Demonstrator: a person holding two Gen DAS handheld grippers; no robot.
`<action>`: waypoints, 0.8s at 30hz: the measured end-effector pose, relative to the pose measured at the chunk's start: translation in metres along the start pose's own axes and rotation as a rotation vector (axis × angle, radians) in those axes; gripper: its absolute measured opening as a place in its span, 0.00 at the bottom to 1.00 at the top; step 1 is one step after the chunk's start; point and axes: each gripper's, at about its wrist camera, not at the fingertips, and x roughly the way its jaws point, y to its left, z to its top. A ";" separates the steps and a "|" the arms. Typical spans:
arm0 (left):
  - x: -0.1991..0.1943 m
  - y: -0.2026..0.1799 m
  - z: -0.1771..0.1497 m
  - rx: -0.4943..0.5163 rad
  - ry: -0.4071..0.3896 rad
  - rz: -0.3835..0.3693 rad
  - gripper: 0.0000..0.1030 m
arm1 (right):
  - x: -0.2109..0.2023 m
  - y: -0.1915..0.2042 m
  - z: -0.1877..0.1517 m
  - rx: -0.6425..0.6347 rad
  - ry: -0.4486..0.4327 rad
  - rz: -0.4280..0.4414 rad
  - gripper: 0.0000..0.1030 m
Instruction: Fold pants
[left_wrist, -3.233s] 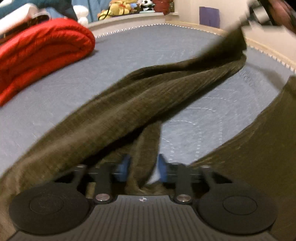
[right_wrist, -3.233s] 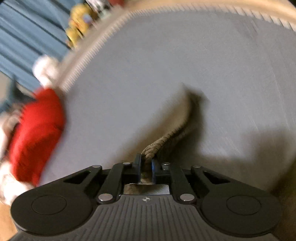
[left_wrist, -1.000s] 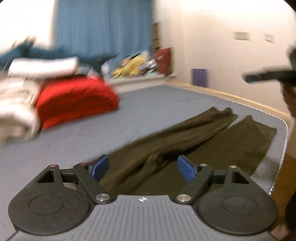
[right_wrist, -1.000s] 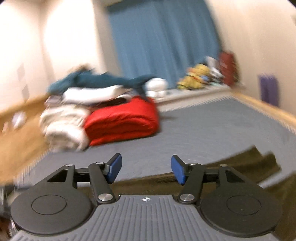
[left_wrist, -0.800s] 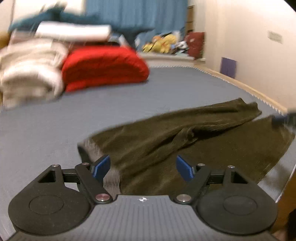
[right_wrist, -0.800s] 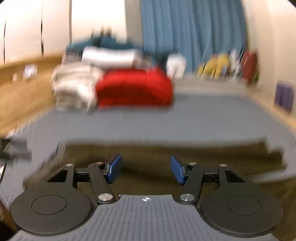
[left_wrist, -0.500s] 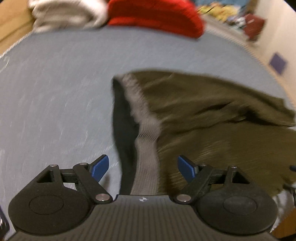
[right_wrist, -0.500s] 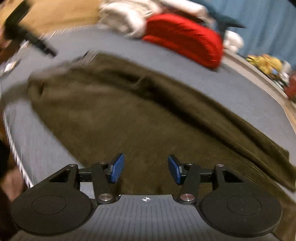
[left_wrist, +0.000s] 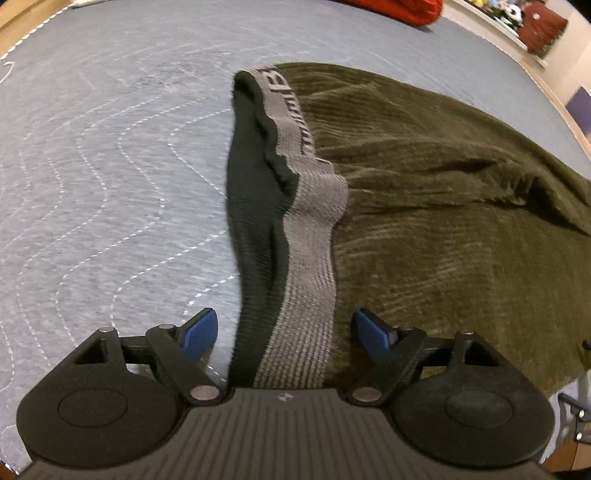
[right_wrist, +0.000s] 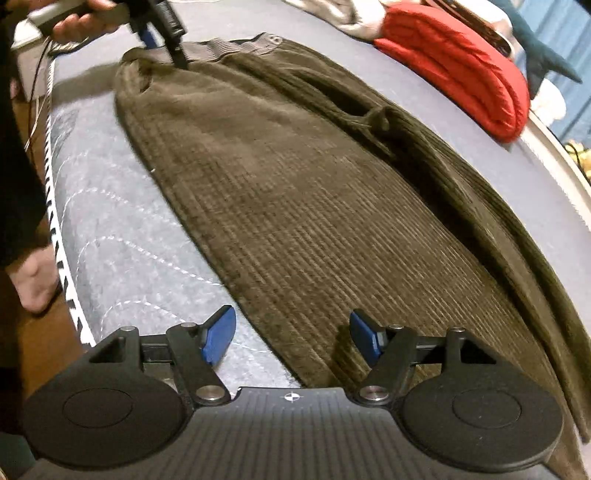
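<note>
Olive-green corduroy pants (right_wrist: 314, 199) lie spread on the grey quilted bed. Their grey elastic waistband (left_wrist: 310, 221) with black lining runs straight toward my left gripper (left_wrist: 286, 334), which is open with the waistband lying between its blue pads. The pants' body shows in the left wrist view (left_wrist: 443, 177). My right gripper (right_wrist: 291, 338) is open, low over the near edge of one pant leg, holding nothing. The left gripper shows in the right wrist view (right_wrist: 173, 40) at the waistband end, held by a hand.
The grey quilted bed surface (left_wrist: 92, 166) extends left of the waistband. A folded red blanket (right_wrist: 461, 66) lies at the far side. The bed's stitched front edge (right_wrist: 59, 229) and wooden floor are at the left. The person's hand (right_wrist: 33, 280) is near that edge.
Both grippers had been shut on the pants in the air; now the pants lie flat and both grippers are open. The left has dropped to the waistband, the right to the leg.
</note>
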 end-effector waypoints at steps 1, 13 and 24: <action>0.003 -0.002 0.000 0.008 -0.001 -0.001 0.81 | 0.008 0.001 0.003 -0.010 -0.002 -0.002 0.69; 0.006 -0.007 0.001 0.055 -0.021 -0.045 0.47 | 0.016 -0.002 0.010 -0.022 0.000 0.017 0.19; -0.043 0.006 -0.009 0.054 -0.131 -0.139 0.28 | -0.018 -0.003 0.013 -0.103 -0.068 0.016 0.09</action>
